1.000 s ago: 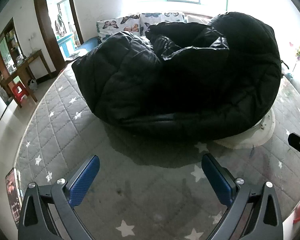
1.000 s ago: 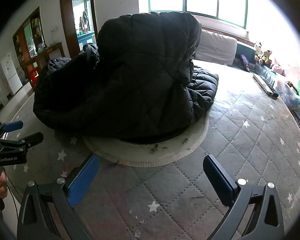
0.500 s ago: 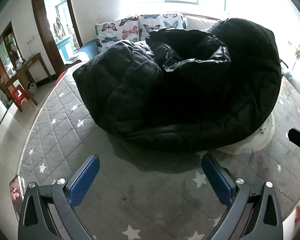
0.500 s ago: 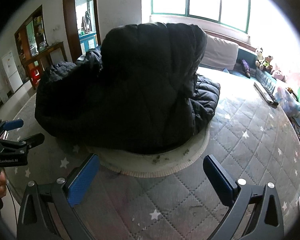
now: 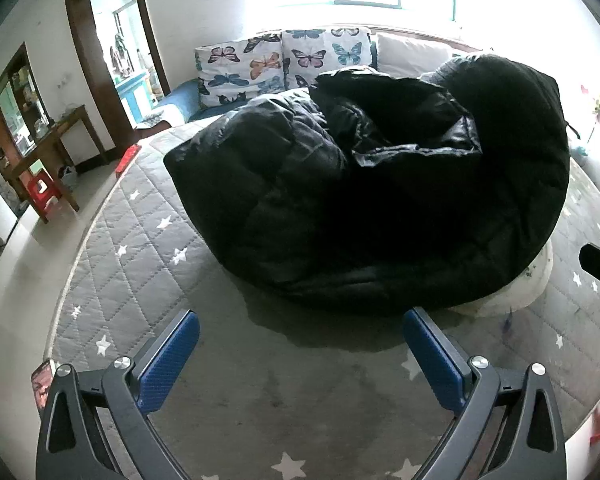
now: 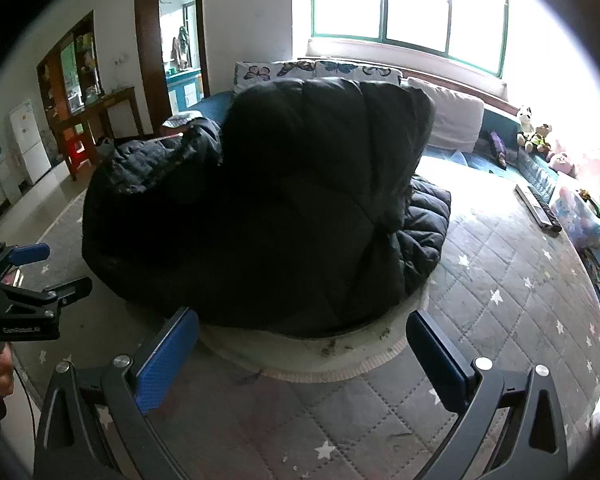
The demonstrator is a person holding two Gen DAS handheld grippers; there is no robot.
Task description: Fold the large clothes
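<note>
**Black puffer coat heaped on the bed, both tools empty**

A large black quilted coat (image 5: 380, 200) is lying bunched in a rounded mound on the grey star-patterned mattress (image 5: 132, 248), partly covering a pale round mat (image 6: 312, 356). The left tool (image 5: 300, 360) is hovering just short of the coat's near edge, its blue-padded jaws spread wide and gripping nothing. The right tool (image 6: 302, 356) is likewise released, jaws apart over the mat's rim, clear of the fabric. Butterfly-print pillows (image 5: 284, 60) are sitting behind the mound. The coat's dark folds are swallowing detail, so sleeves and collar are hard to tell apart.
</note>
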